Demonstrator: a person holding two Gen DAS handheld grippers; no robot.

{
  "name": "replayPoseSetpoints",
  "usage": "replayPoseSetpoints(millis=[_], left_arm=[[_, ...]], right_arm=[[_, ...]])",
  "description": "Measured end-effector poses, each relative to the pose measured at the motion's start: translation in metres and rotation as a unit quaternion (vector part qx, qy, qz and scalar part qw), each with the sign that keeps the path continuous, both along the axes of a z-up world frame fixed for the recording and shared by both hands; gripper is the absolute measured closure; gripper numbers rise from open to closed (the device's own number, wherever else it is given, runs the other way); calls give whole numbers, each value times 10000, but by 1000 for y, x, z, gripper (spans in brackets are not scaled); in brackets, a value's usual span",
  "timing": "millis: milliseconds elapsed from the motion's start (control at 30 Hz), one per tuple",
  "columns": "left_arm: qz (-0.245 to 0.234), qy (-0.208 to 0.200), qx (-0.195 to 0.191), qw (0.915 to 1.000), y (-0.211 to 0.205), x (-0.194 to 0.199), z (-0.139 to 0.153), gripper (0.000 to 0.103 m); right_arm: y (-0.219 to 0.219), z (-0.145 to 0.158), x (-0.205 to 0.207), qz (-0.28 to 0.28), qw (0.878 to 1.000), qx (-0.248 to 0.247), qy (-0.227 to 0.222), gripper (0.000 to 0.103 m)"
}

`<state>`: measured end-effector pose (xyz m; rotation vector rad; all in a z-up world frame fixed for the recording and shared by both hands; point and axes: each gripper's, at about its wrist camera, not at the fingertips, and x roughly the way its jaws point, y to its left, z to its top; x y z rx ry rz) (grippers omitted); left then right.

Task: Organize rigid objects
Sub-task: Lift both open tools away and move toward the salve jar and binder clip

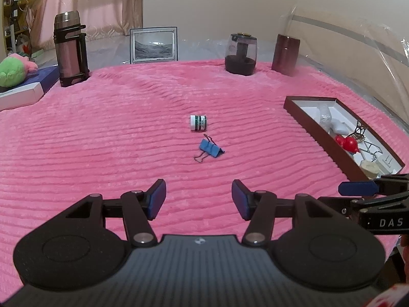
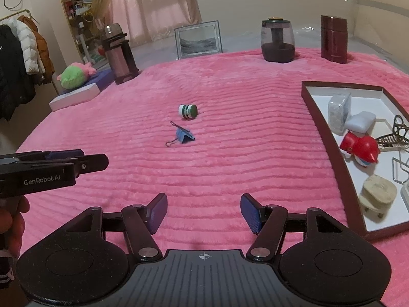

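Note:
A blue binder clip (image 1: 210,149) lies on the pink ribbed blanket (image 1: 115,140), just beyond my open, empty left gripper (image 1: 199,198). A small white-and-green jar (image 1: 198,122) lies on its side right behind the clip. In the right wrist view the clip (image 2: 183,134) and jar (image 2: 188,111) lie ahead and left of my open, empty right gripper (image 2: 203,211). A brown tray (image 2: 322,138) with a white floor lies at the right; it holds a red toy (image 2: 361,146), a beige piece, wire items and pale blocks. The tray also shows in the left wrist view (image 1: 319,130).
At the blanket's far edge stand a steel thermos (image 1: 69,48), a picture frame (image 1: 153,44), a dark glass jar (image 1: 240,53) and a maroon canister (image 1: 285,54). A green plush (image 1: 11,70) lies on a box at the left. The left gripper's body shows in the right wrist view (image 2: 51,168).

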<state>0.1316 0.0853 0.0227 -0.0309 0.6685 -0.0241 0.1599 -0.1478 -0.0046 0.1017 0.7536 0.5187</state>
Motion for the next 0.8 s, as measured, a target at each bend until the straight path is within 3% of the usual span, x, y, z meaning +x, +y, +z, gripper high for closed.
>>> replayPoseSetpoints(millis=[433,800], left_arm=[[-102,61,149,9998,25,20,-12,51],[-201,37,286,9994,68,50,-16,51]], right_arm=[[41,-8,27,130,9999,-2,4,42],[87,-21,68,-184,9989,426,63,43]])
